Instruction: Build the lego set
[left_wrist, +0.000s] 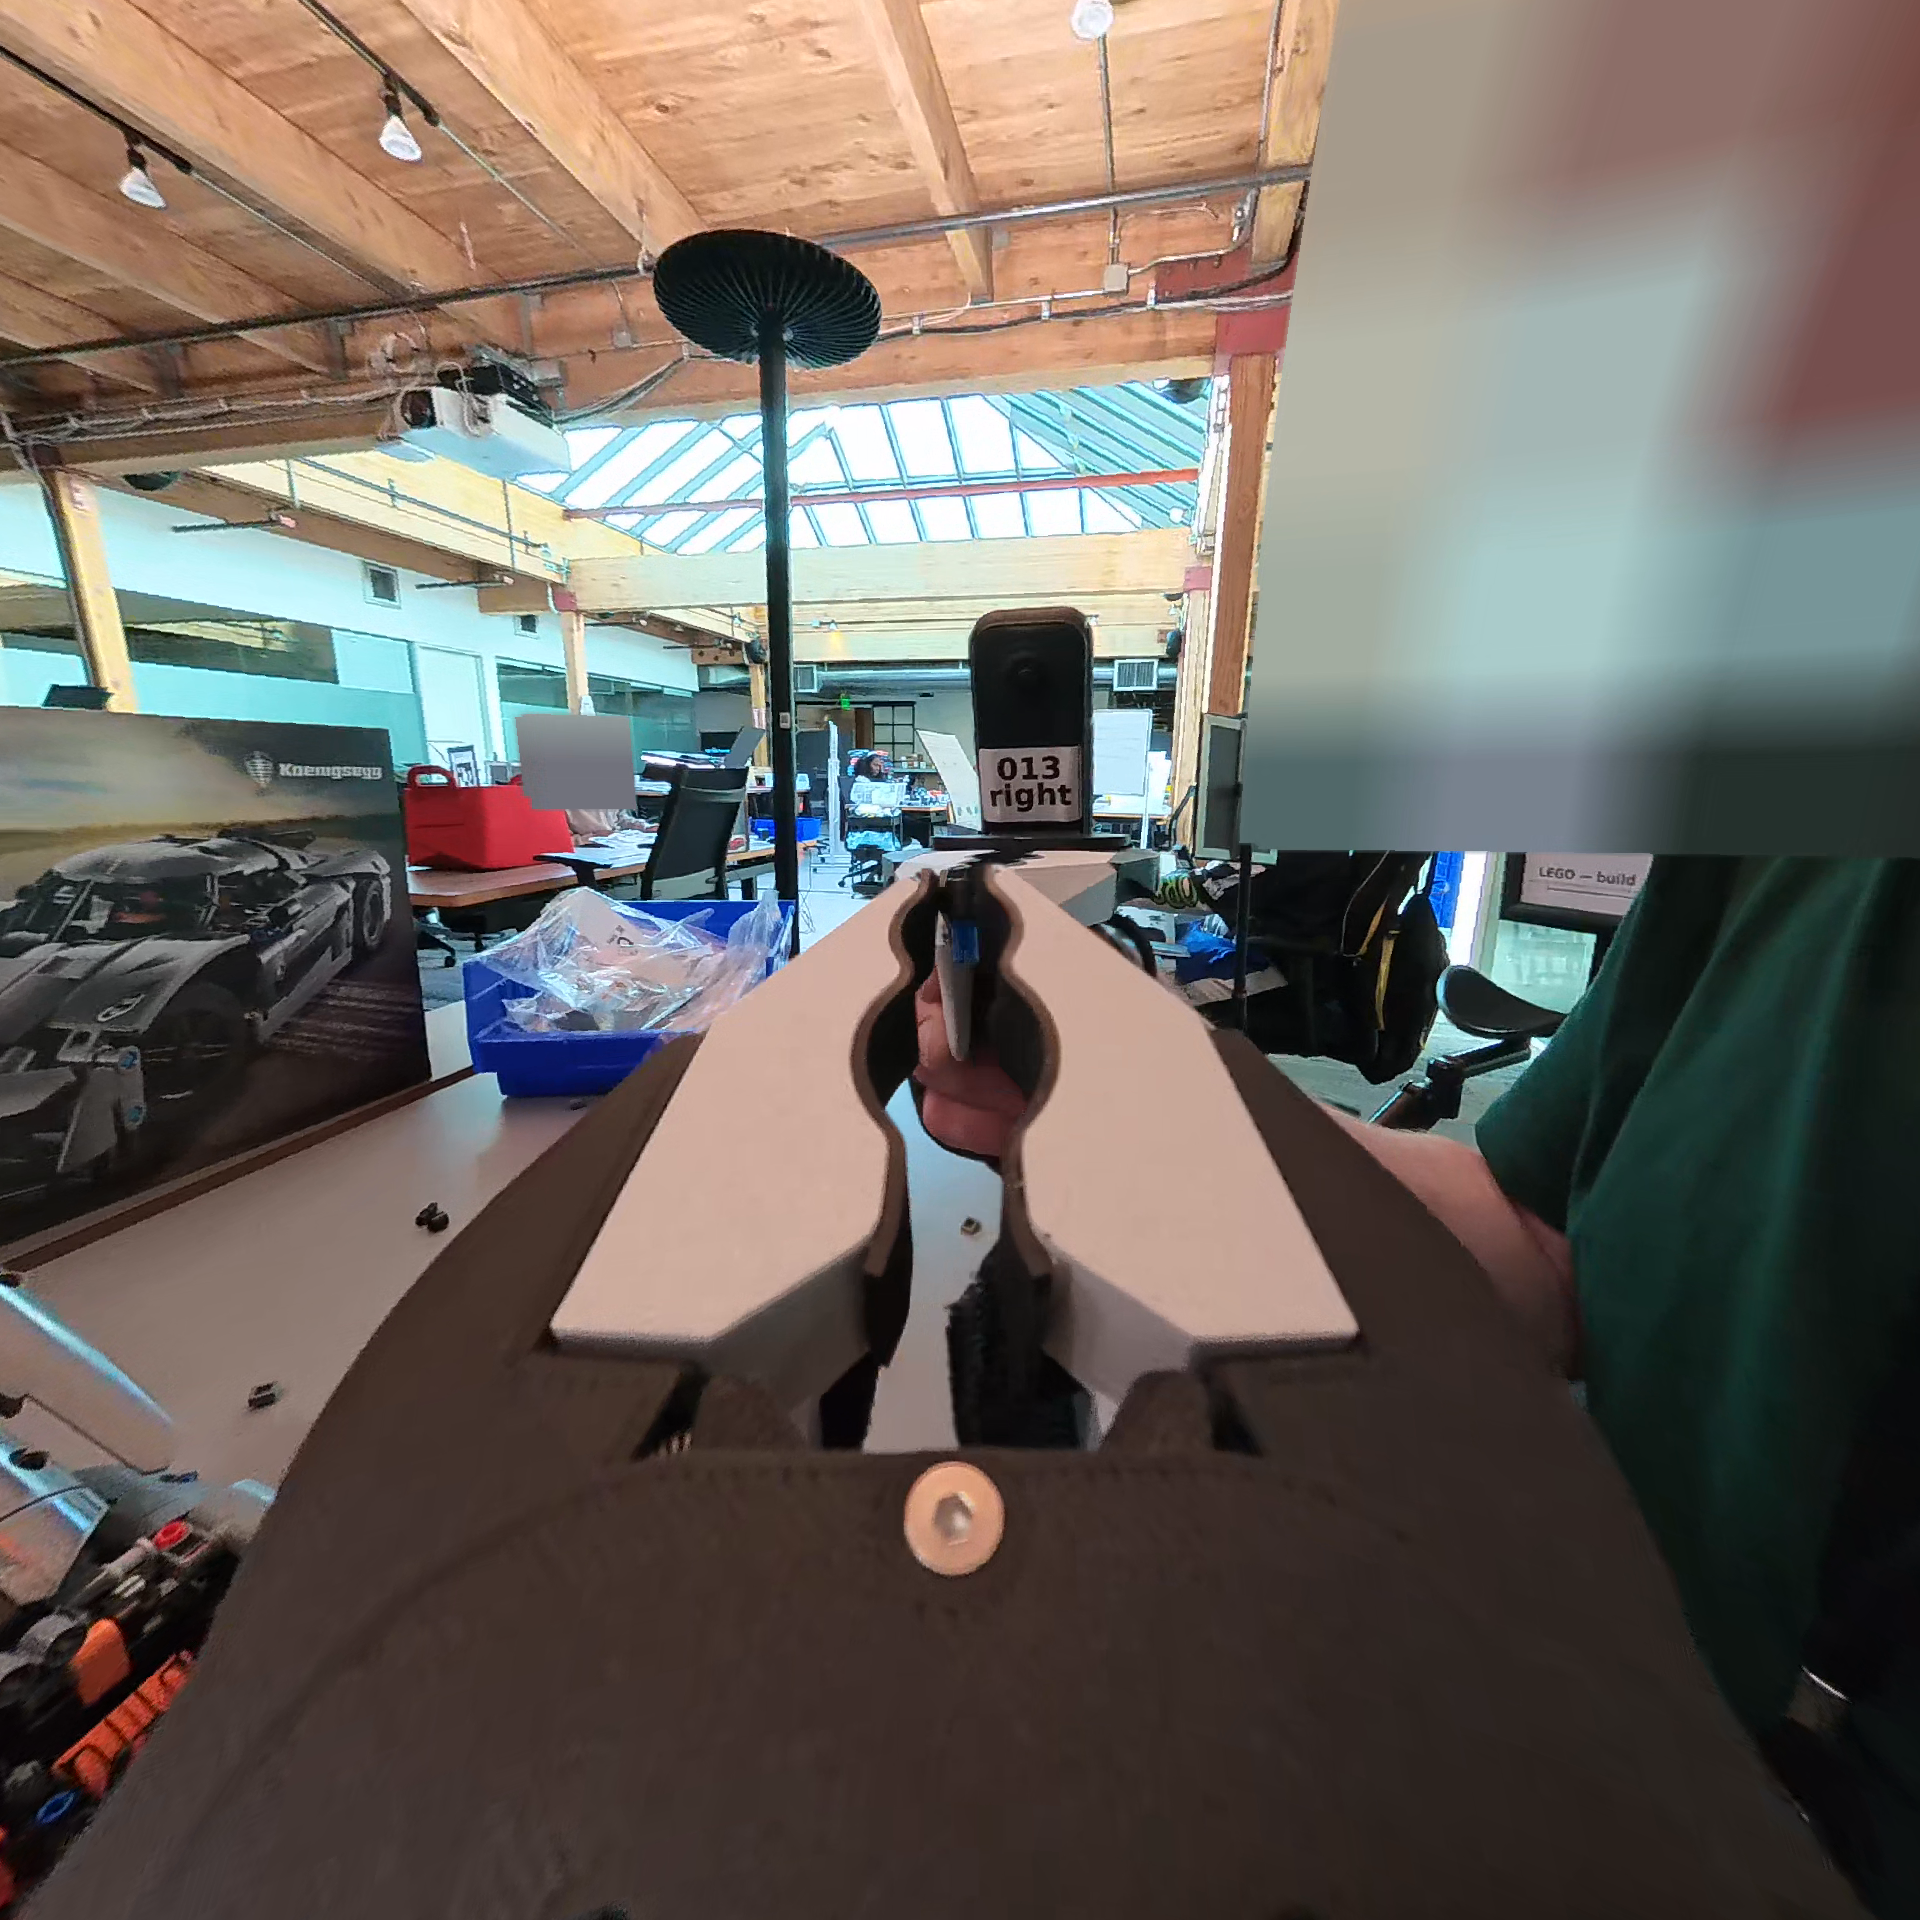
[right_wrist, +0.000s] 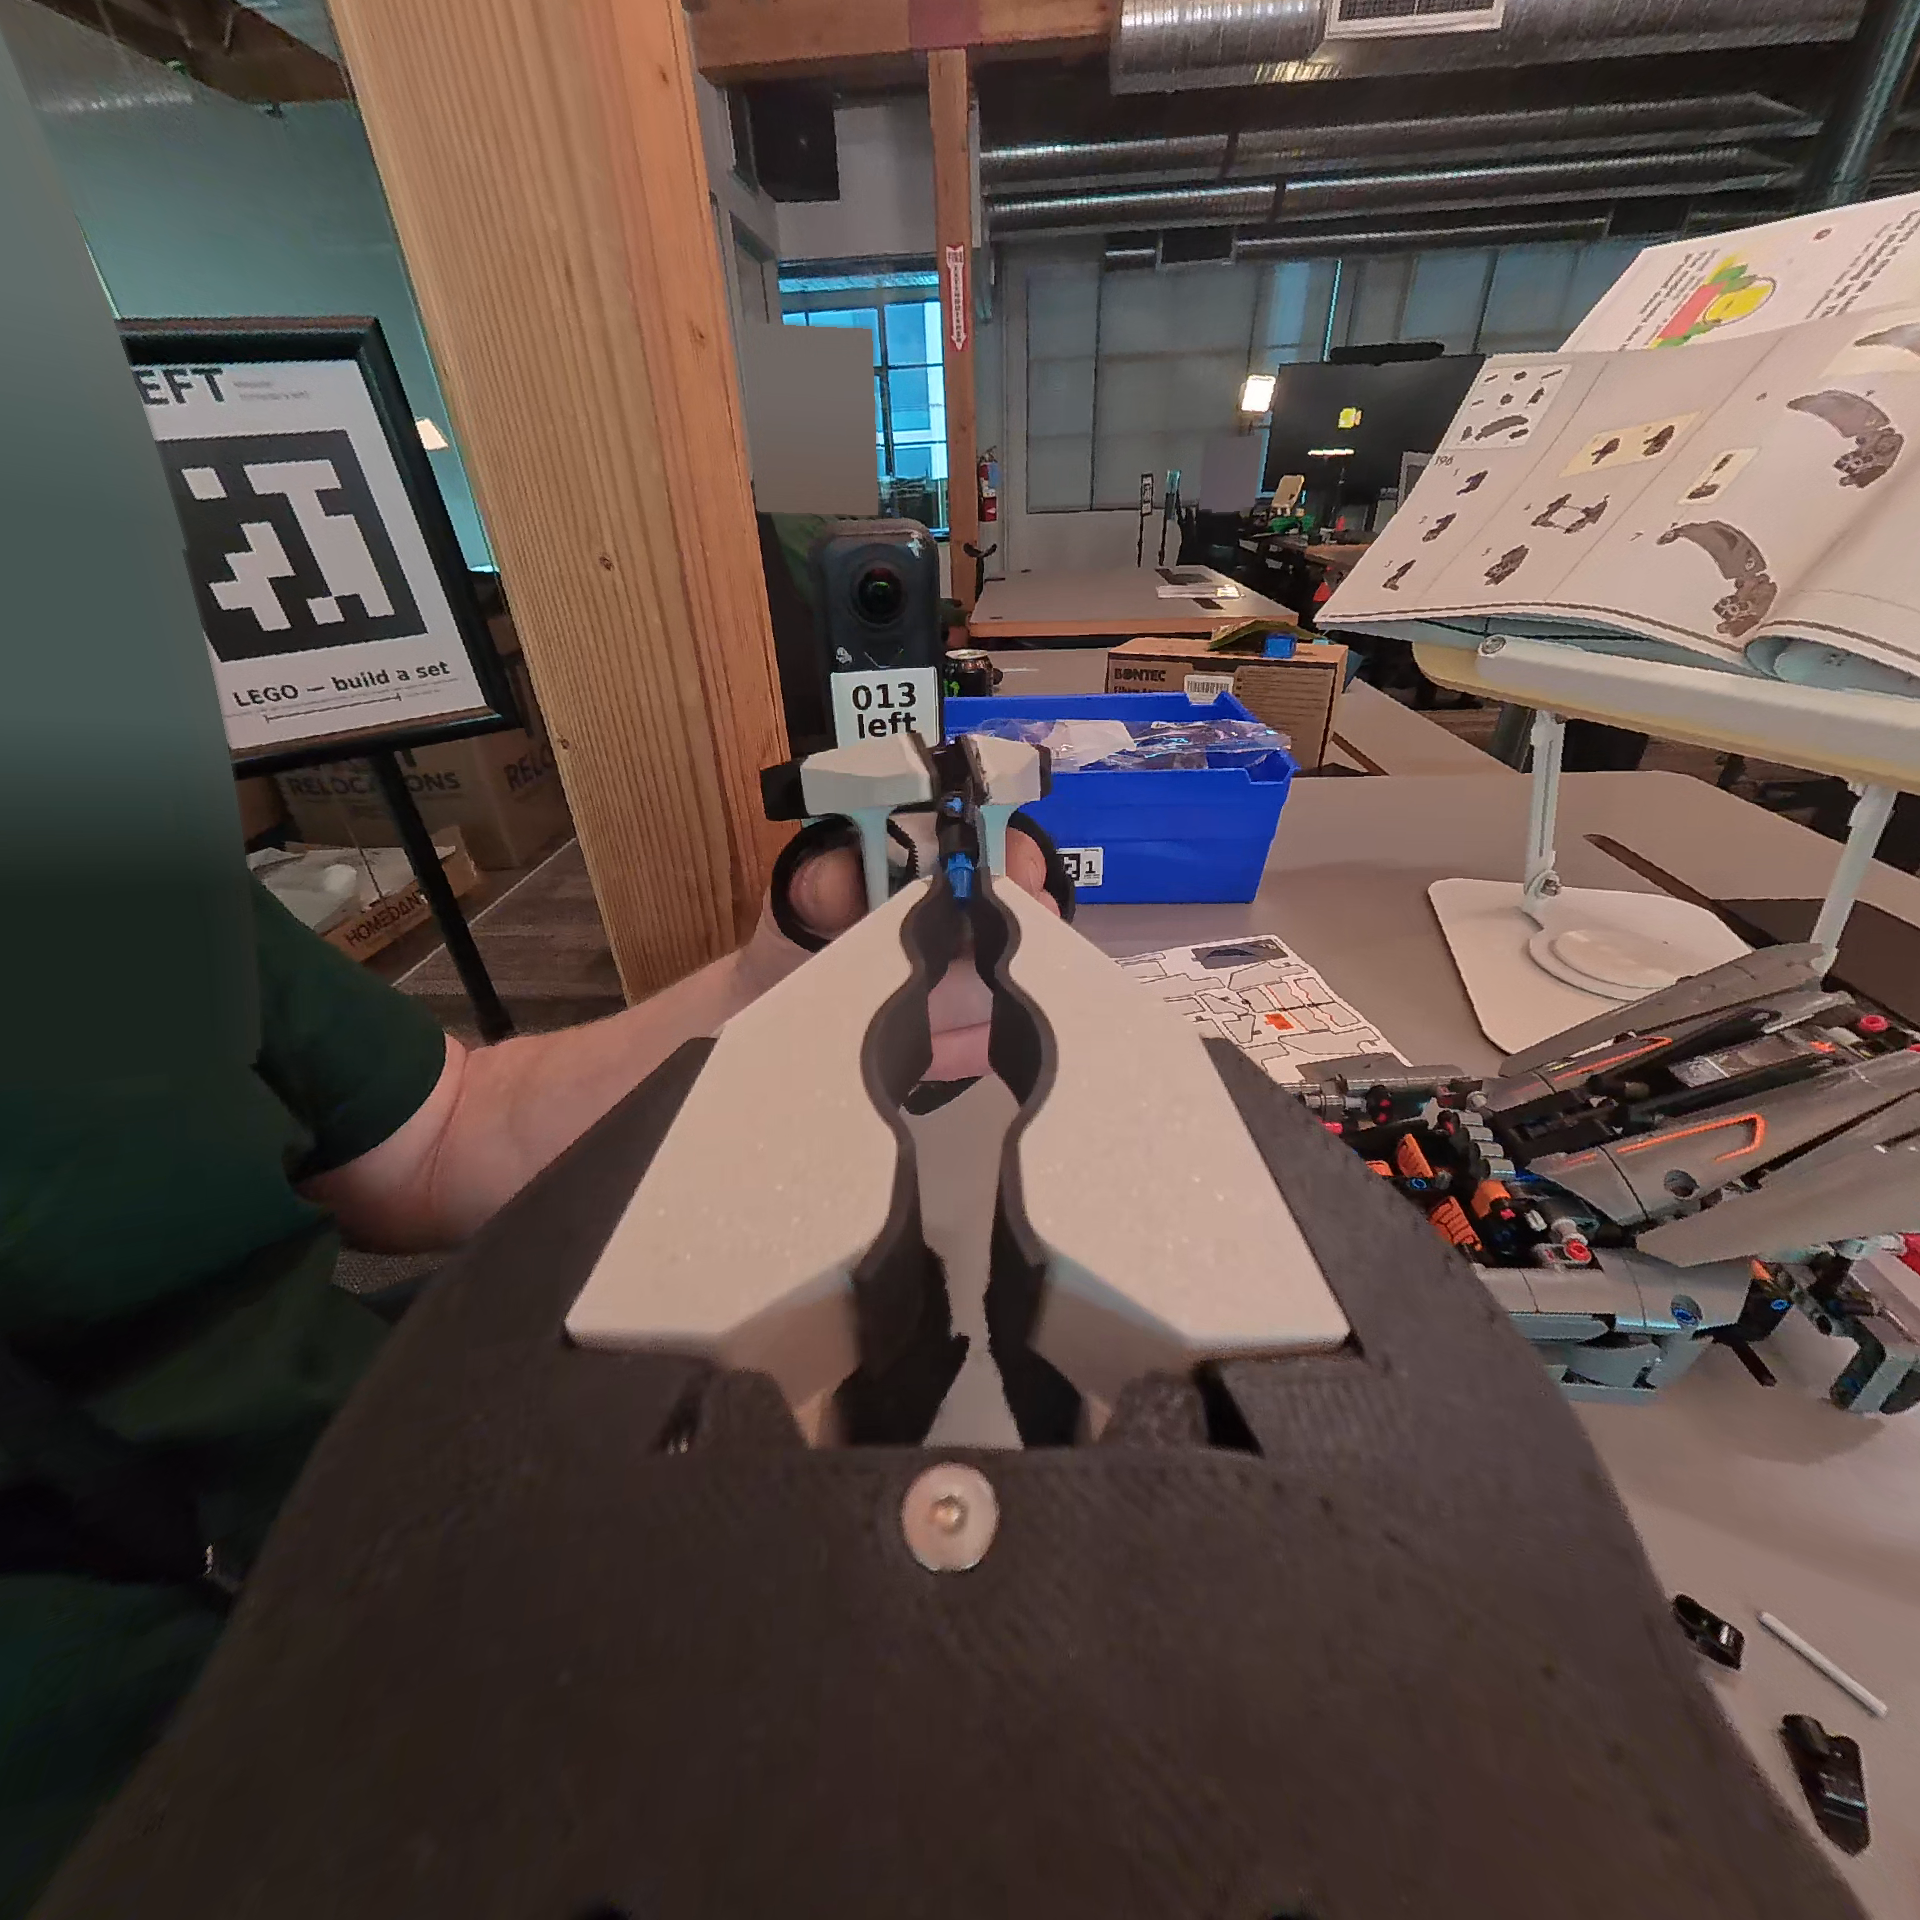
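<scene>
Both grippers are raised above the table and meet tip to tip. My left gripper (left_wrist: 961, 883) is shut on a small black lego piece (right_wrist: 951, 821); the right wrist view shows the left gripper (right_wrist: 948, 774) head-on, with its pads pinching the piece's far end. My right gripper (right_wrist: 961, 896) is shut on a blue pin (right_wrist: 958, 878) at the near end of that black piece. In the left wrist view the blue pin (left_wrist: 966, 940) shows just past my fingertips, with the right gripper (left_wrist: 1023, 862) behind it.
A partly built grey, black and orange lego car (right_wrist: 1662, 1164) lies on the table (right_wrist: 1455, 831) at right. A blue bin (right_wrist: 1164, 821) with plastic bags stands behind, with an open instruction book (right_wrist: 1662, 499) on a white stand. A sticker sheet (right_wrist: 1257, 997) and loose black pieces (right_wrist: 1823, 1782) lie nearby. Left and right tips are no more than a few centimetres apart.
</scene>
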